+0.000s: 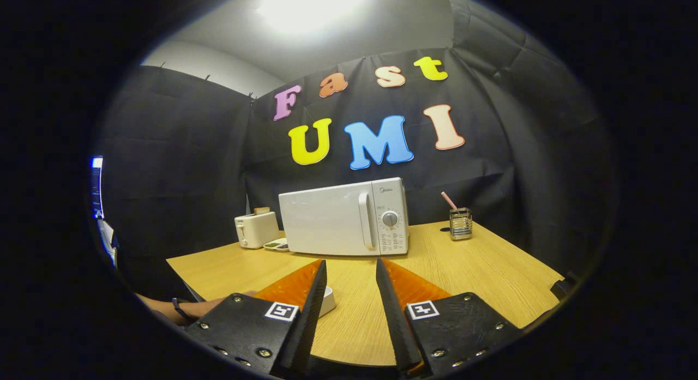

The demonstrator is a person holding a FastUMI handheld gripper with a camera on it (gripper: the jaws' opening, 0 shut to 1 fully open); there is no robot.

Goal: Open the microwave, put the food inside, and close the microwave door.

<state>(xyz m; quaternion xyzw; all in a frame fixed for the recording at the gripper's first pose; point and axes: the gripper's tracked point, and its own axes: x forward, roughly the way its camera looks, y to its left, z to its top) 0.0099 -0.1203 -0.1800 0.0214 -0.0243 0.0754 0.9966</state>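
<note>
The hand-held gripper (351, 266) hovers above the light wooden table (480, 271), fingers spread apart and holding nothing. The boxy white microwave (343, 217), door closed, stands well beyond them. A small white dish (327, 301) peeks beside the left finger.

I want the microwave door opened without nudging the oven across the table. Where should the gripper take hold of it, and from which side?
Take the vertical bar handle on the door of the microwave, beside the dial. It stands upright and proud of the closed door, so coming straight from the front with the fingers either side of it looks best. The gripper is open, well short of it.
</note>
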